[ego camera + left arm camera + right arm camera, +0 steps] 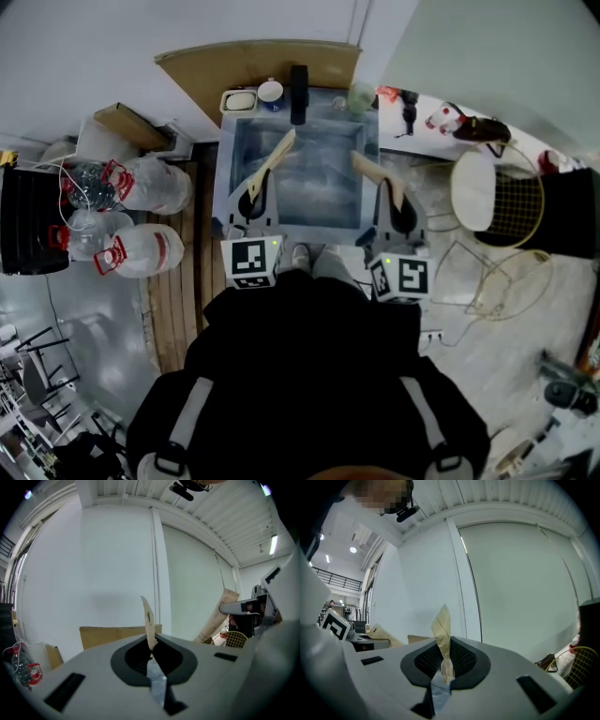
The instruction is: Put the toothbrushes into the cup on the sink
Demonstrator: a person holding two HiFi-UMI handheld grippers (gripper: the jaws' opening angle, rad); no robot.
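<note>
Status: pick-up looks done, delivery not yet. Left claw (251,194) is pressed together on the left toothbrush (274,159). The left gripper view shows a thin tan strip pinched between the pads and standing up out of the claw (151,651). Right claw (398,203) is likewise pinching the right toothbrush (375,173). In the right gripper view that one looks tan and somewhat crumpled or wrapped; bristles cannot be made out on either. Both claws hang over the near edge of the sink (225,155), one toward each near corner. The two brushes angle inward and forward above the basin, well apart from each other. The white cup (270,92) stands on the far rim of the sink, between a soap dish (239,100) and the black tap (298,94). A greenish glass (361,97) sits nearer the far right corner. Which vessel is the intended one is my guess: the white cup. No toothbrush is visible in either vessel. Judgement: roughly halfway. Remaining: carry each brush across the basin to the far rim, tip it upright over the cup mouth and let go, one claw at a time to avoid a clash.
</note>
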